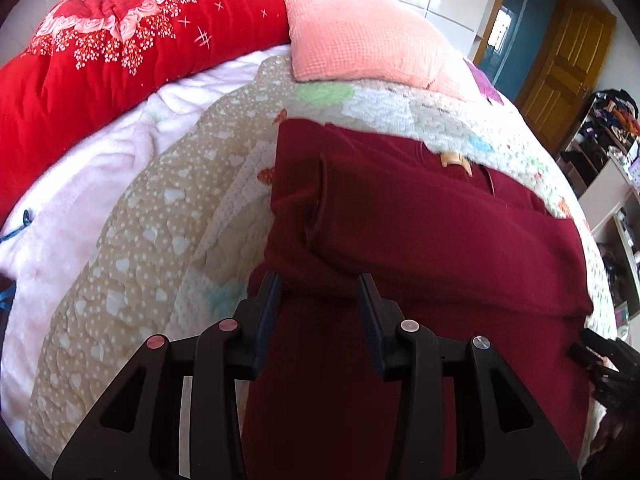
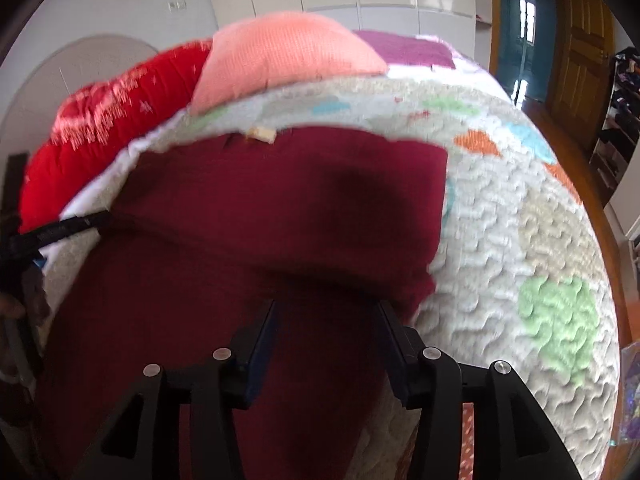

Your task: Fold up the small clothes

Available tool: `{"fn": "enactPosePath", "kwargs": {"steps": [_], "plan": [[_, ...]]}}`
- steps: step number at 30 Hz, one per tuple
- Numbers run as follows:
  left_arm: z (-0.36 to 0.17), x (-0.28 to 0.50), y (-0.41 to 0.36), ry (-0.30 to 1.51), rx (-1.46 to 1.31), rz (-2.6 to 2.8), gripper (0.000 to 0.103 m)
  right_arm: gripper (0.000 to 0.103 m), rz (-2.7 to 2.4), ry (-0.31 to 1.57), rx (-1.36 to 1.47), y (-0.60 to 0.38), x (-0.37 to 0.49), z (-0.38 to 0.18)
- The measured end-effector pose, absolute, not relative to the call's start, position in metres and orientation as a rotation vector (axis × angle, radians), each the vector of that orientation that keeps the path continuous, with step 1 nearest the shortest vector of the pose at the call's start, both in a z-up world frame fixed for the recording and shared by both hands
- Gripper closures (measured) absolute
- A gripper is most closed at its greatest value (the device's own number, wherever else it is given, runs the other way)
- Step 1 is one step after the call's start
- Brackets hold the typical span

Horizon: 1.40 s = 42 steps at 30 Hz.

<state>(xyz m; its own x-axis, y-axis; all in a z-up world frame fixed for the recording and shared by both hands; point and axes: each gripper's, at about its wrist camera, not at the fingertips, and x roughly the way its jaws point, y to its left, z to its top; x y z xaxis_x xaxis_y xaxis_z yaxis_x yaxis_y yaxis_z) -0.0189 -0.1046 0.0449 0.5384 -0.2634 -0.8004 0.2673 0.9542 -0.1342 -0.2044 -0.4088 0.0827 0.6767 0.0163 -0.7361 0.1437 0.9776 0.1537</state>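
Observation:
A dark red garment (image 1: 420, 232) lies on the quilted bed, its far part folded over onto the near part, with a small tan label (image 1: 454, 159) at its far edge. My left gripper (image 1: 320, 284) is open, its fingertips at the fold's near edge, over the cloth. In the right wrist view the same garment (image 2: 280, 200) fills the middle, and my right gripper (image 2: 326, 306) is open with its fingertips at the fold's near right edge. The left gripper's finger (image 2: 60, 230) shows at the far left of that view. Neither gripper holds cloth that I can see.
A patterned quilt (image 1: 168, 216) covers the bed. A red floral blanket (image 1: 120, 48) and a salmon pillow (image 1: 360, 36) lie at the far end. A wooden door (image 1: 568, 76) and shelves of clothes (image 1: 604, 136) stand to the right. The bed's edge drops off right (image 2: 592, 280).

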Motion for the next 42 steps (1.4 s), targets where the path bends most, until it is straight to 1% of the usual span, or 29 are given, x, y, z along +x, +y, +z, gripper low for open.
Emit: {"fn": "enactPosePath", "kwargs": {"steps": [2,10,17,22,34,42], "plan": [[0.043,-0.028,-0.101,0.961,0.018,-0.32,0.065,0.056,-0.08,0.845,0.2,-0.407,-0.206,0.075],[0.046,-0.071,-0.074,0.941,0.069,-0.29,0.065,0.055,-0.032,0.796,0.226,-0.396,-0.253,0.095],[0.056,-0.098,-0.062,0.92,0.052,-0.288,0.065,0.055,0.01,0.842,0.248,-0.386,-0.299,0.079],[0.064,-0.115,-0.06,0.906,0.049,-0.289,0.065,0.055,0.01,0.834,0.269,-0.38,-0.323,0.075],[0.063,-0.149,-0.033,0.925,0.043,-0.261,0.064,0.052,0.039,0.852,0.312,-0.378,-0.359,0.06],[0.057,-0.168,-0.013,0.976,0.013,-0.287,0.064,0.047,0.074,0.877,0.292,-0.37,-0.387,0.06]]}}
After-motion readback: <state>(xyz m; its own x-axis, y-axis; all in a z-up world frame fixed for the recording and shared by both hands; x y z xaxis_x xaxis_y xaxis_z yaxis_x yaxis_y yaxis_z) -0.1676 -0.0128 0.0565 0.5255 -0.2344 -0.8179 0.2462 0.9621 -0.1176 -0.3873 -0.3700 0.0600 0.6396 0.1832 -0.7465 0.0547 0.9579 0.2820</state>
